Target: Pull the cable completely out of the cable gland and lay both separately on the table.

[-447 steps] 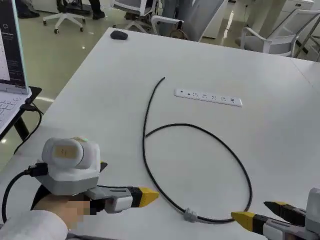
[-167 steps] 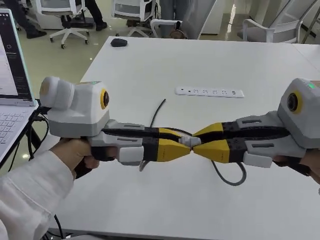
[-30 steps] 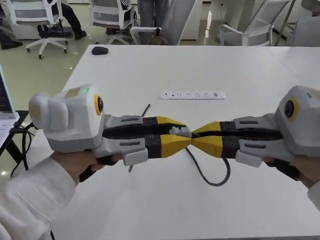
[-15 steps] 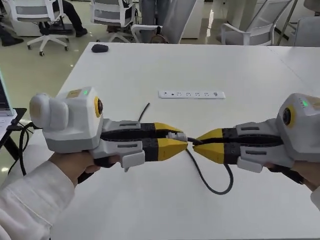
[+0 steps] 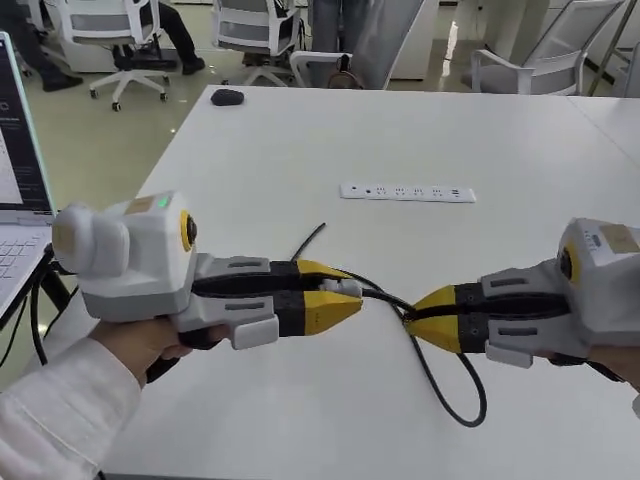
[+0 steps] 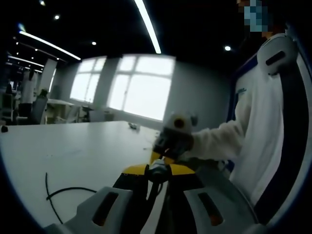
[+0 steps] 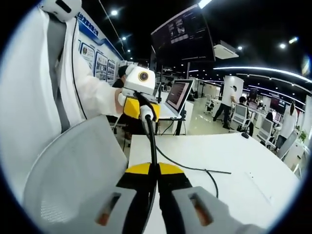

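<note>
Table (image 5: 500, 130): white workbench, the largest item; a power strip (image 5: 407, 192) lies well beyond the work.

Left gripper (image 5: 350, 297): held about level above the table, pointing right, with a hand under its body. Its jaws pinch the cable gland.

Right gripper (image 5: 412, 318): level and pointing left, tip towards tip with the other. Its jaws are pressed onto the cable just beside the gland.

Cable (image 5: 440, 385): black, with a short raised span between the two tips. The slack loops onto the table below, and its free end lies behind. Likely light and limp, with a smooth jacket that may slip (best gripped close to the gland).

Cable gland (image 5: 345, 288): small, pale grey, still on the cable. Probably rigid and light, best held across its body.
</note>
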